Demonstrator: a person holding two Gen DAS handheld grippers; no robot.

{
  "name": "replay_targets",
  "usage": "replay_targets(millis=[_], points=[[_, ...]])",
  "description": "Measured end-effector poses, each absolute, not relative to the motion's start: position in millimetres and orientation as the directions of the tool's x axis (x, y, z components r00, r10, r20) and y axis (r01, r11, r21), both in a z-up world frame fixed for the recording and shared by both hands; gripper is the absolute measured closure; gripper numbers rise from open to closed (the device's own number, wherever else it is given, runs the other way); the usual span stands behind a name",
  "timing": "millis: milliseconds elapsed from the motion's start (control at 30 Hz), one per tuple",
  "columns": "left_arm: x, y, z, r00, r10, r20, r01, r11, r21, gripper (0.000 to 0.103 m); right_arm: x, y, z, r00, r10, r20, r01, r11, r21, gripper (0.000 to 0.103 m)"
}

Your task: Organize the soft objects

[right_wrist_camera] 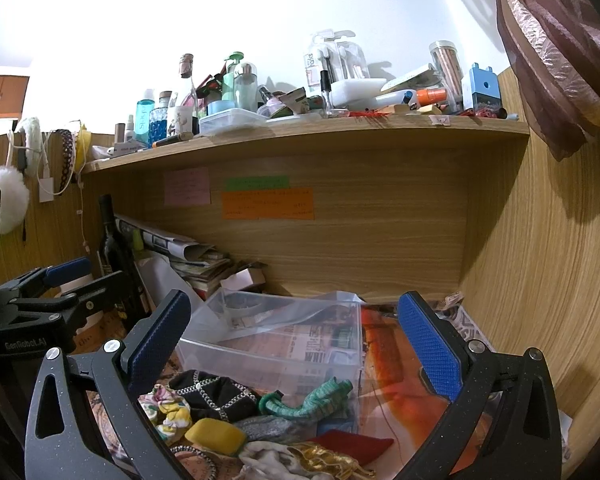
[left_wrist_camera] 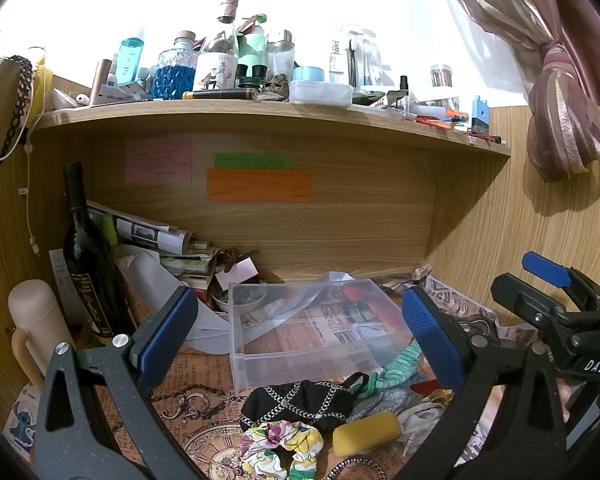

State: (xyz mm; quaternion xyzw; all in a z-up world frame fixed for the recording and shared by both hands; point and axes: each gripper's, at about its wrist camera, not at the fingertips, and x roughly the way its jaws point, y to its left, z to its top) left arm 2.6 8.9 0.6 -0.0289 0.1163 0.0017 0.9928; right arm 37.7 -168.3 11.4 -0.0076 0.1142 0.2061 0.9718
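A pile of soft things lies on the desk in front of a clear plastic box [left_wrist_camera: 312,336] [right_wrist_camera: 276,344]: a floral scrunchie [left_wrist_camera: 280,446] [right_wrist_camera: 168,410], a black chain-patterned pouch [left_wrist_camera: 300,398] [right_wrist_camera: 212,394], a yellow sponge [left_wrist_camera: 366,428] [right_wrist_camera: 216,436], a green striped cloth [left_wrist_camera: 396,368] [right_wrist_camera: 316,400], grey cloth [right_wrist_camera: 272,426], a red piece [right_wrist_camera: 352,446] and white-and-gold fabric [right_wrist_camera: 300,462]. My left gripper [left_wrist_camera: 300,332] is open above the pile. My right gripper [right_wrist_camera: 296,344] is open above it too. Both are empty.
A wine bottle [left_wrist_camera: 88,256], a cream flask [left_wrist_camera: 40,328] and stacked papers [left_wrist_camera: 160,248] stand at the left. A cluttered shelf [left_wrist_camera: 260,114] hangs above. Wooden walls close the back and right. A curtain [left_wrist_camera: 560,80] hangs top right.
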Motion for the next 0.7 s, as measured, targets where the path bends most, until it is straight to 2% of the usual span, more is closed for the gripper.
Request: replay_targets(millis=[433, 700], points=[[5.7, 10.0, -2.7, 0.970, -0.004, -0.243, -0.009, 0.999, -0.053, 0.000, 38.0, -166.7, 9.7, 0.886, 0.403, -0.228, -0.407, 0.913, 0.030, 0.000], [12.4, 16.2, -19.4, 0.947, -0.018, -0.320, -0.003, 0.998, -0.064, 0.000, 46.7, -172.5, -4.2, 0.883, 0.371, -0.287, -0.383, 0.924, 0.014, 0.000]])
